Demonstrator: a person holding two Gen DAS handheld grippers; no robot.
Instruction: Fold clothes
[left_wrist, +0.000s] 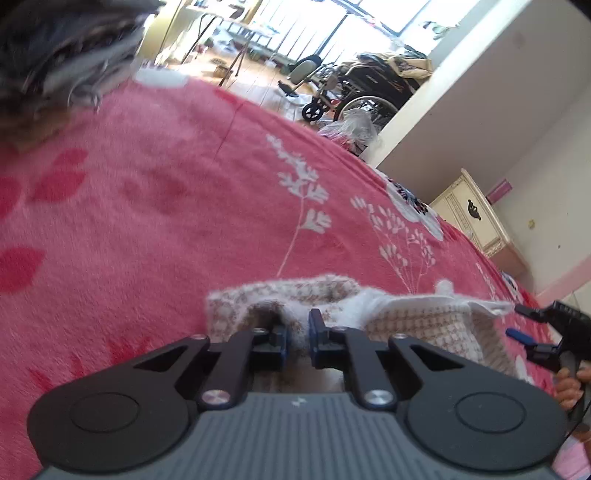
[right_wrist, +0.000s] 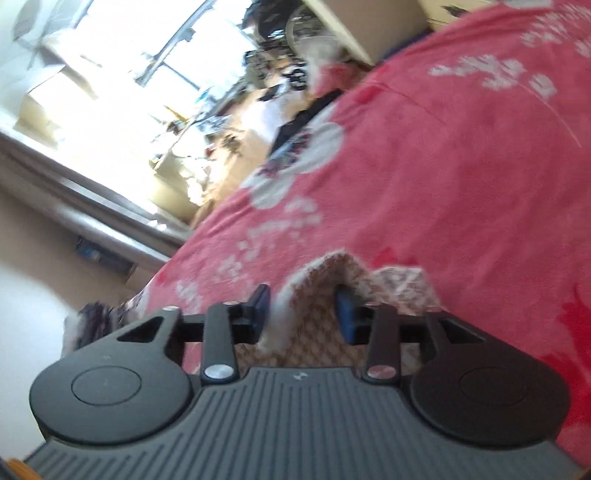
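Nearest the lens, the left tool (left_wrist: 297, 334) was nearly closed, its blue pads pinching a fluffy edge of the garment (left_wrist: 421, 317), a checked beige-and-white piece lying low on the bed (left_wrist: 166, 206). The right tool (right_wrist: 303, 308) stood about half open; cloth lay between its pads, but they did not seem to press on it, so it looked to have let go, or to be close to it. In the left view that right tool (left_wrist: 532, 328) showed at the garment's far right edge, with fingers (left_wrist: 569, 387) of the person's hand on its handle.

Judging by this, a fold had been carried over and was being laid down on the bed. The next move probably called for the left tool to release too, then for both to find fresh edges or smooth the fold flat. Both views were blurred, so the exact fold line could not be told.

Beyond the garment, the pink flowered bed cover ran bare and offered room. Farther from the garment, at the bed's far left corner, sat a dark pile of clothes (left_wrist: 62, 55), well apart and not in the way. Past the bed stood a cream cabinet (left_wrist: 476, 218), a wheelchair (left_wrist: 365, 92) and bright windows.
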